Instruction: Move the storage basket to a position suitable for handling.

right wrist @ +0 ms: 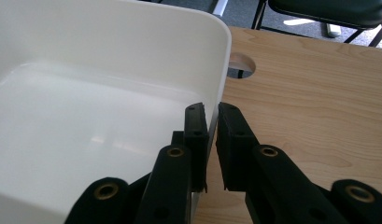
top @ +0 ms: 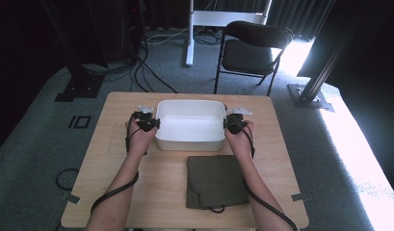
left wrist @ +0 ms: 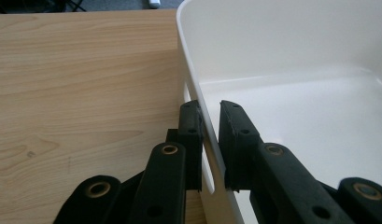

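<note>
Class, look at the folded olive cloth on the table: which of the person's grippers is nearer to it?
Right. The right gripper clamps the white tub's right wall, just above the folded olive cloth. The left gripper grips the opposite wall, farther away.

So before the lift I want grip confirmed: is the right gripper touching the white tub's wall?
Touching. The right gripper view shows the right gripper straddling the white tub wall, jaws pressed against both faces.

Lit hard from the right, floor (top: 363, 144) blown out to white glare; dim and murky at left. Up close, soft blur (worst near the bottom edges), mild sheen on the tub (right wrist: 109, 135).
</note>
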Demonstrator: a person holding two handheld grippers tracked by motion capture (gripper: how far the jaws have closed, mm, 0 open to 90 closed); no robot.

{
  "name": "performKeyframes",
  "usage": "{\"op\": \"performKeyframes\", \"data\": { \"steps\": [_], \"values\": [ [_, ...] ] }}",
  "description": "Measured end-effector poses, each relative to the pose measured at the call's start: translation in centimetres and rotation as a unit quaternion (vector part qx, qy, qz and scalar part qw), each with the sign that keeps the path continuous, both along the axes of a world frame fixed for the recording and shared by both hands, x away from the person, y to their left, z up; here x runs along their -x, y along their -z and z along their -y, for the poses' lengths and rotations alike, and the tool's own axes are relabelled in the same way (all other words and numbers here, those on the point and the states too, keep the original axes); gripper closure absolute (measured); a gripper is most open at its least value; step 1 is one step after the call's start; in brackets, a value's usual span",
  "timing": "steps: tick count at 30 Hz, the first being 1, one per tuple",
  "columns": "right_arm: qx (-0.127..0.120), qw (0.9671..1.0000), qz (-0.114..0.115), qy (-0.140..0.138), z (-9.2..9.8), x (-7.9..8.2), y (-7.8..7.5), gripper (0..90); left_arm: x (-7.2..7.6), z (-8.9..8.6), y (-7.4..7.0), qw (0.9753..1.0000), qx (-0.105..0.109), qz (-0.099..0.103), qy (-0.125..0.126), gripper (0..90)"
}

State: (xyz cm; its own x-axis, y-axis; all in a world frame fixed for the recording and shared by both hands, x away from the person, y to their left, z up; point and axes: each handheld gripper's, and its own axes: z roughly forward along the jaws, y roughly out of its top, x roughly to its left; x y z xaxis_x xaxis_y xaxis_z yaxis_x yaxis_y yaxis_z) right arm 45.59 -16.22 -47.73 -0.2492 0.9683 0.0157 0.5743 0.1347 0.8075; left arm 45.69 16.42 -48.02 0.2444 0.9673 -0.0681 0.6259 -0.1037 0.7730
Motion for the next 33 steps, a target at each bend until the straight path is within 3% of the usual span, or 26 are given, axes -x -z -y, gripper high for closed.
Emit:
{"op": "performKeyframes", "data": {
  "steps": [14,23,29,33],
  "values": [
    [0.001,0.9999,-0.004,0.01,2.7,0.0,0.0,83.2,-0.4,2.8,-0.1,0.9999,0.0,-0.007,0.01,80.5],
    [-0.003,0.9997,-0.003,0.023,5.3,-0.3,0.0,83.6,-0.6,5.3,-0.1,0.9997,0.003,-0.01,0.023,79.4],
    [0.0,0.9997,-0.002,0.026,6.9,-0.3,0.1,83.8,-0.7,6.6,0.0,0.9993,0.017,-0.011,0.03,78.5],
    [-0.001,0.9996,-0.004,0.03,7.9,-0.4,0.1,84.0,-0.8,7.6,-0.1,0.9992,0.01,-0.014,0.035,78.1]
  ]
}}
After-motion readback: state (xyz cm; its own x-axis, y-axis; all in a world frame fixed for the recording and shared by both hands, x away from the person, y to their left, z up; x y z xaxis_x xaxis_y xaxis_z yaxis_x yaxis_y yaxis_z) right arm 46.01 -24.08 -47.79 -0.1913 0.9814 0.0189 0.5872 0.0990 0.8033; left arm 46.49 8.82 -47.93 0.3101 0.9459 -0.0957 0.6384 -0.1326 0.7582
